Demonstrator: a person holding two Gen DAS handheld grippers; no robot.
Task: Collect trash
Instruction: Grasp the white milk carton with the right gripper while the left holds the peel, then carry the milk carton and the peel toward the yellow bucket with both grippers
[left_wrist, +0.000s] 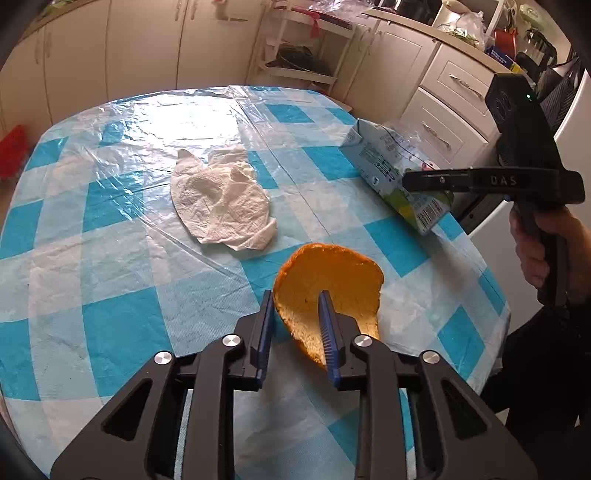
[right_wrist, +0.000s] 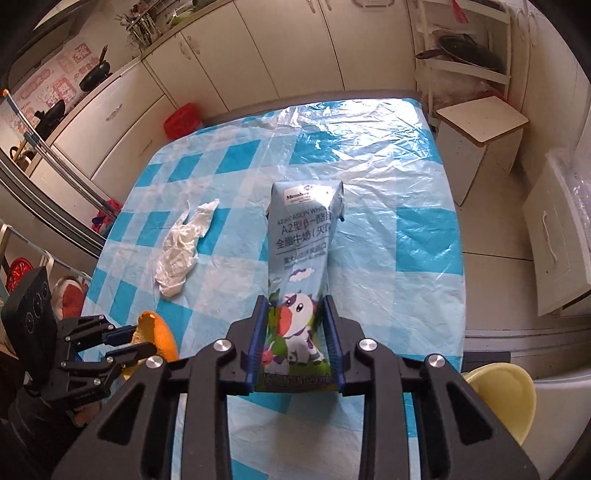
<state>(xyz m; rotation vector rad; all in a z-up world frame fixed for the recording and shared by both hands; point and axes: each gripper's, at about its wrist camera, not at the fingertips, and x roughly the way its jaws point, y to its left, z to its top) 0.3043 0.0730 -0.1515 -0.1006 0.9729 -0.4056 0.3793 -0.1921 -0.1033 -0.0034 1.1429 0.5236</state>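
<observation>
My left gripper (left_wrist: 295, 306) is shut on an orange peel (left_wrist: 332, 277) and holds it above the checked tablecloth; the peel also shows in the right wrist view (right_wrist: 157, 332). My right gripper (right_wrist: 295, 306) is shut on a light blue milk carton (right_wrist: 301, 251) with a cartoon cow, held lengthwise above the table. The carton shows in the left wrist view (left_wrist: 395, 173) at the right. A crumpled white paper towel (left_wrist: 221, 199) lies on the table, also in the right wrist view (right_wrist: 181, 247), apart from both grippers.
The table (left_wrist: 110, 314) has a blue-and-white checked cloth under clear plastic. White kitchen cabinets (left_wrist: 147, 44) stand behind. A yellow bowl (right_wrist: 506, 395) sits at the lower right, a white stool (right_wrist: 480, 125) beside the table, a red basket (right_wrist: 183, 118) on the floor.
</observation>
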